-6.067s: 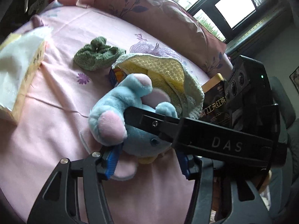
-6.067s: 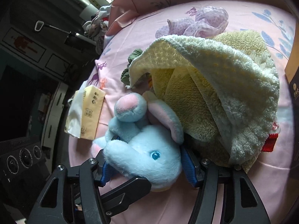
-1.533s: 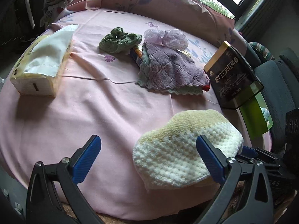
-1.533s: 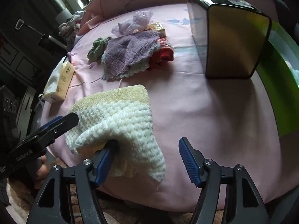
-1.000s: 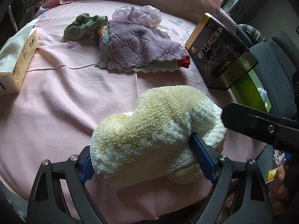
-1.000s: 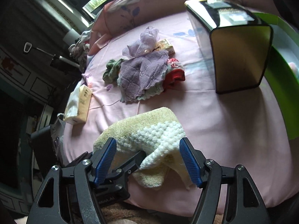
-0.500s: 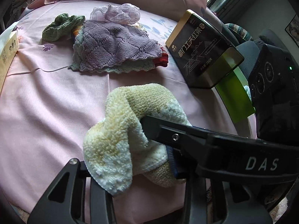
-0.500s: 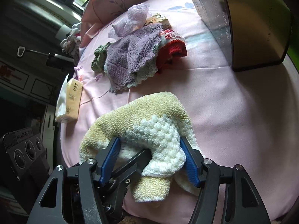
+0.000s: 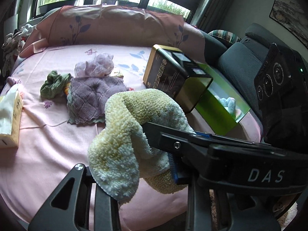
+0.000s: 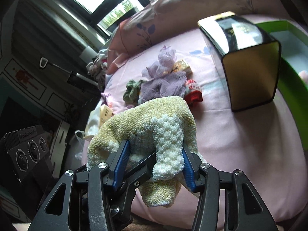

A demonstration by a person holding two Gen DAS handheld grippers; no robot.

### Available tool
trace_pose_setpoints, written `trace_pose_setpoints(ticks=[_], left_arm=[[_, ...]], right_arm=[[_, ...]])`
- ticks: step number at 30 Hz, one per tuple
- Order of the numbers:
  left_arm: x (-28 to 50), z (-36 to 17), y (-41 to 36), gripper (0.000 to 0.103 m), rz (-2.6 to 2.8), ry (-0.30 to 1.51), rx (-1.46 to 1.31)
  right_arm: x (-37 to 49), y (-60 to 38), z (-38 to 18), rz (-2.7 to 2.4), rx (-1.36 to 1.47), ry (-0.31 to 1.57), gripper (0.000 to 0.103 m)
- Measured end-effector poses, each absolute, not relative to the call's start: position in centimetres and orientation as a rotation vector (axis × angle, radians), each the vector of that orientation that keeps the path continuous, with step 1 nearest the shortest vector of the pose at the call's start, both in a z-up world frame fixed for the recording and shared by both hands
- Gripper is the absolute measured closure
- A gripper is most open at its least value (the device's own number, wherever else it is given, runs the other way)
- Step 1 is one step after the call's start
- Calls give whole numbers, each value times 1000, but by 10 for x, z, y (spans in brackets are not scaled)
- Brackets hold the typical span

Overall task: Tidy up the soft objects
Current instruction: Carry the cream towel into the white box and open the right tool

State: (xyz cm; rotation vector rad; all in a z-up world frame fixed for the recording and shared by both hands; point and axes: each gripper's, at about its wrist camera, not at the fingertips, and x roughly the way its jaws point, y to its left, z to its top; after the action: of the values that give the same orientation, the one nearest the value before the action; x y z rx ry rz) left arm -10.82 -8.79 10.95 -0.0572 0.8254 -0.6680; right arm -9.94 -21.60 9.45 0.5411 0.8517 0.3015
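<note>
A cream and pale yellow fluffy towel (image 9: 130, 127) is bunched up and held off the pink bed by both grippers. My left gripper (image 9: 132, 171) is shut on its lower folds. My right gripper (image 10: 155, 159) is shut on the same towel (image 10: 154, 123), and its black finger crosses the left wrist view. A purple knitted cloth (image 9: 90, 96) lies on the bed behind, with a green knitted piece (image 9: 53, 83) to its left and a lilac frilly item (image 9: 96, 67) above it. A red sock (image 10: 193, 95) lies beside the purple cloth.
A black and gold tin box (image 9: 173, 79) stands at the right of the bed. A green tray (image 9: 217, 104) behind it holds a pale blue plush. A tissue pack (image 9: 9, 119) lies at the left edge. A pink pillow (image 9: 115, 25) lines the back.
The plush rabbit is gone from the grippers. Both grippers have closed on the cream towel and lifted it off the bed, bunching it between them.
</note>
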Motion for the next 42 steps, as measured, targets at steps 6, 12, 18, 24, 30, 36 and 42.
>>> trace_pose_setpoints(ticks=[6, 12, 18, 24, 30, 36, 42], left_arm=[[-111, 151, -107, 76, -779, 690, -34], [-101, 190, -149, 76, -876, 585, 1], [-90, 217, -203, 76, -982, 512, 11], [-72, 216, -269, 77, -1064, 535, 45], [-67, 193, -324, 79, -1101, 600, 146], [-59, 159, -362, 79, -1110, 705, 224], [-55, 136, -387, 79, -1095, 775, 266]], right_arm=[[-119, -238, 144, 213, 480, 693, 49], [-126, -277, 183, 119, 471, 570, 49], [-130, -325, 210, 4, 471, 467, 49], [-125, -380, 206, -119, 526, 410, 49], [-123, -429, 174, -195, 635, 411, 49], [-125, -464, 135, -239, 742, 442, 49], [-128, -487, 104, -252, 845, 452, 49]])
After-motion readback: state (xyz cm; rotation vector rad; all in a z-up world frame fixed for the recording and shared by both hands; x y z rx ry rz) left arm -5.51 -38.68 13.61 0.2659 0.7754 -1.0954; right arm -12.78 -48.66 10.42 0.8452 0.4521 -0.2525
